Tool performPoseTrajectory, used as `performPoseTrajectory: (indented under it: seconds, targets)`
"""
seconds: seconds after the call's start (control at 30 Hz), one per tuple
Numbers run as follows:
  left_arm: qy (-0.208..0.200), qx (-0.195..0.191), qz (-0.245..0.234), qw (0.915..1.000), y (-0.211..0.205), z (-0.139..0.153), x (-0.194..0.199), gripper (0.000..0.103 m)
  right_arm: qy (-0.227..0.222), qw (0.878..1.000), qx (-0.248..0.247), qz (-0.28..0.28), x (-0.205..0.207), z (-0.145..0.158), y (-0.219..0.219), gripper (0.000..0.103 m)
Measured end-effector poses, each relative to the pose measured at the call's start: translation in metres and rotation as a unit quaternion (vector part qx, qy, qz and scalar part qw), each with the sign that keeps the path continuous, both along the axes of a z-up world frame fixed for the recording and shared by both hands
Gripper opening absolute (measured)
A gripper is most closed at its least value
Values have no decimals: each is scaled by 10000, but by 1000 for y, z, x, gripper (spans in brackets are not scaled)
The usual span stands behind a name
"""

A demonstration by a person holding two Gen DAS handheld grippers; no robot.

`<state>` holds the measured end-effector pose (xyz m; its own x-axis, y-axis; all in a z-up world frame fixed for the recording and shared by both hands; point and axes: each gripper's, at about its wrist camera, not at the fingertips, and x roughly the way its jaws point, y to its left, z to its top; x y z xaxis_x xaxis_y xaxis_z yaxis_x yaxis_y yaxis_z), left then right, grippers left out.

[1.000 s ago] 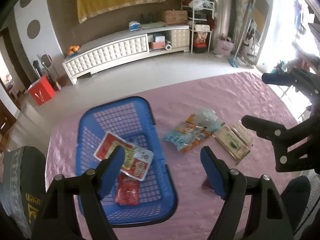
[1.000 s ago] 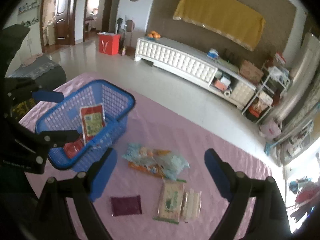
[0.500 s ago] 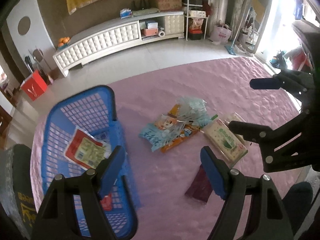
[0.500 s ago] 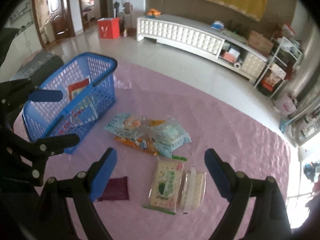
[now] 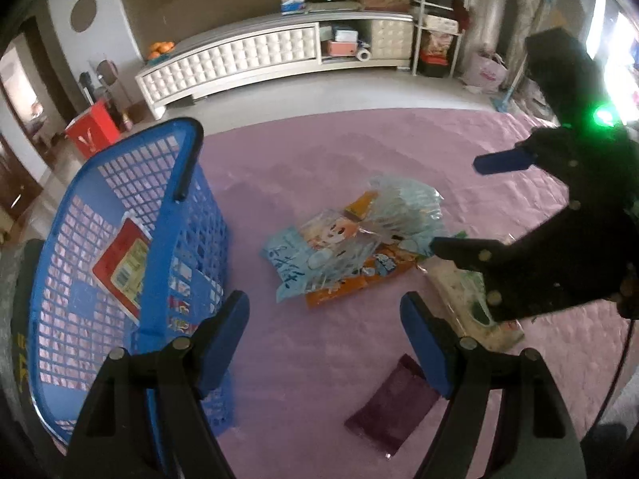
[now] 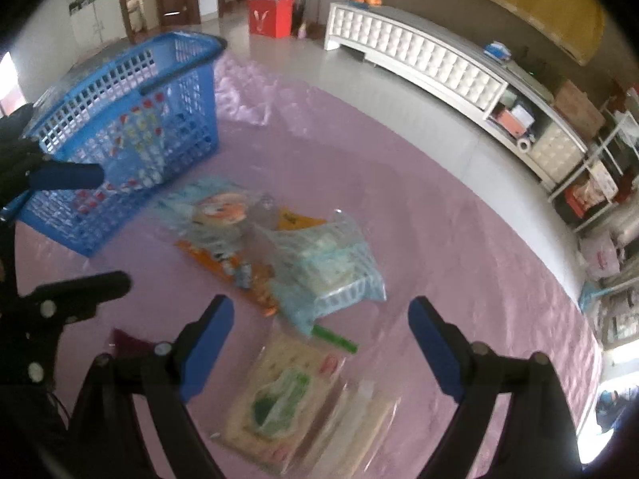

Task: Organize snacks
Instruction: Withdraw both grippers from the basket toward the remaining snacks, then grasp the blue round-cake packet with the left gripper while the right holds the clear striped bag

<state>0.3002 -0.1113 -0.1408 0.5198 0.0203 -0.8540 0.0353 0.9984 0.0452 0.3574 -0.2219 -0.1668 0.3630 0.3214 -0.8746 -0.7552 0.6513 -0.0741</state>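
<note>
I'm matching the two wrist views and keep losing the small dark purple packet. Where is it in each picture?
Left wrist view: the dark purple packet lies low, right of centre, on the pink tablecloth.
Right wrist view: only a corner of it shows, lower left.
Shared landmark: the blue basket, at the left in both views.

A white tufted cabinet (image 5: 255,56) stands beside a red box (image 5: 92,129).

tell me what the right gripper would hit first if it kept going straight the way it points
Probably the cream and green cracker packet lying on the pink tablecloth, just below the open right gripper; depth is unclear, so the pale blue crinkly bag beyond could come first.
</note>
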Motion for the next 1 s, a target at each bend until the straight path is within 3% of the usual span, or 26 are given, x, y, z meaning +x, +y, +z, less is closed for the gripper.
performPoseTrajectory:
  seconds: [0.23, 0.47, 0.53, 0.6, 0.77, 1.0]
  targets:
    - [-232, 99, 58, 9997, -10, -6, 6, 76, 870, 9948, 465, 241, 47, -39, 7, 92]
    - [-98, 196, 38, 9998, -16, -18, 16, 76, 1170, 9893, 662, 574, 64, -61, 15, 91]
    - [-42, 89, 124, 9999, -13, -21, 18, 76, 1107, 9898, 701, 565, 64, -61, 13, 87]
    - [56, -68, 239, 9997, -8, -24, 18, 76, 1081, 9893, 838, 513, 60, -59, 7, 73]
    - [175, -444, 288, 9984, -4, -23, 14, 76, 878, 9925, 834, 180, 40, -56, -7, 70]
    - [151, -605, 288, 9976, -9, -19, 12, 76, 935, 9815, 1162, -1201, 18, -45, -51, 69]
